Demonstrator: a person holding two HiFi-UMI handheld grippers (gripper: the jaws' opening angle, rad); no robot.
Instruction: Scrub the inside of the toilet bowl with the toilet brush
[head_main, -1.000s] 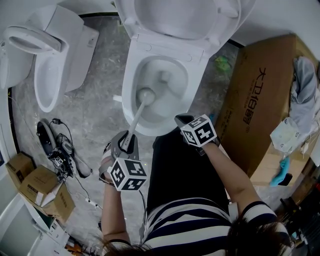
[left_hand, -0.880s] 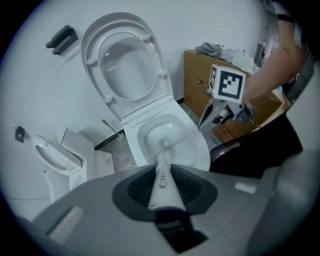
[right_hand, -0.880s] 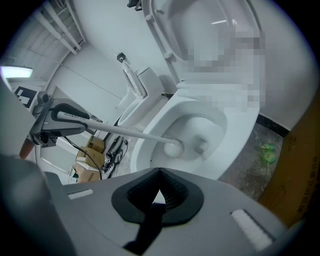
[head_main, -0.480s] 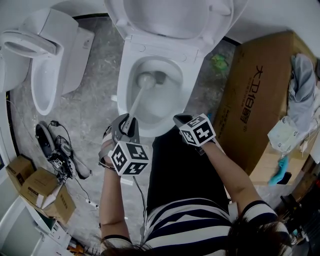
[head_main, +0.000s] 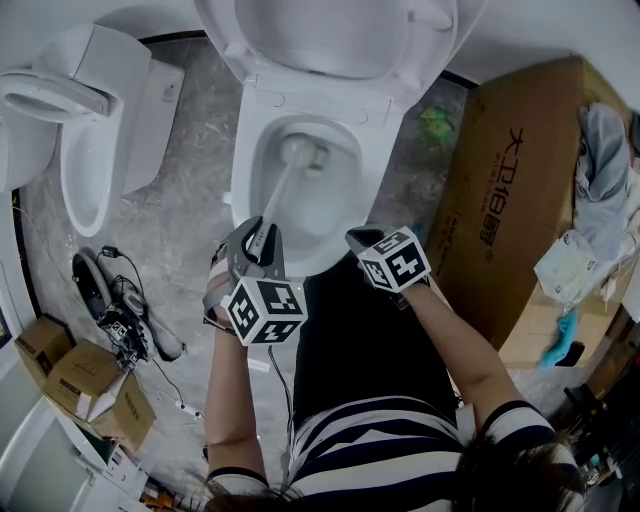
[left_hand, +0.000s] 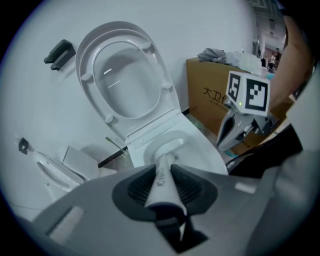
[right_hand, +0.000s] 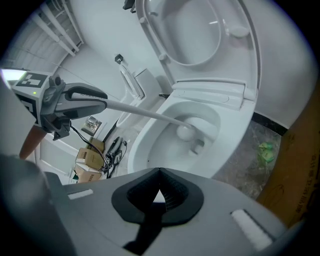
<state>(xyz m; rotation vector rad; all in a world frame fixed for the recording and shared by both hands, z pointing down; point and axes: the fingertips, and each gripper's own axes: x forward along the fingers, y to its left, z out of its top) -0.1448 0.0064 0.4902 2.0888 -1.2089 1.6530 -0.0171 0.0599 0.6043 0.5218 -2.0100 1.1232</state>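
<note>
The brush (head_main: 279, 193) lay with its long axis running straight ahead of the left gripper (head_main: 258, 243). Its handle end was at the jaws and its head pointed forward and down into the bowl (head_main: 243, 190). The left gripper's jaws were clamped on the near end of the handle. The head rested low on the bowl's far inner wall, well ahead of that gripper, beside the outlet. Its bristles could not be made out, nor whether water stood in the bowl. The right gripper (head_main: 360, 240) hung over the bowl's near rim, just right of the left gripper, jaws pressed together on nothing. The raised lid (head_main: 340, 35), beyond both grippers, was cut off at the top of the head view. A box (head_main: 505, 190) stood to the right gripper's right.
</note>
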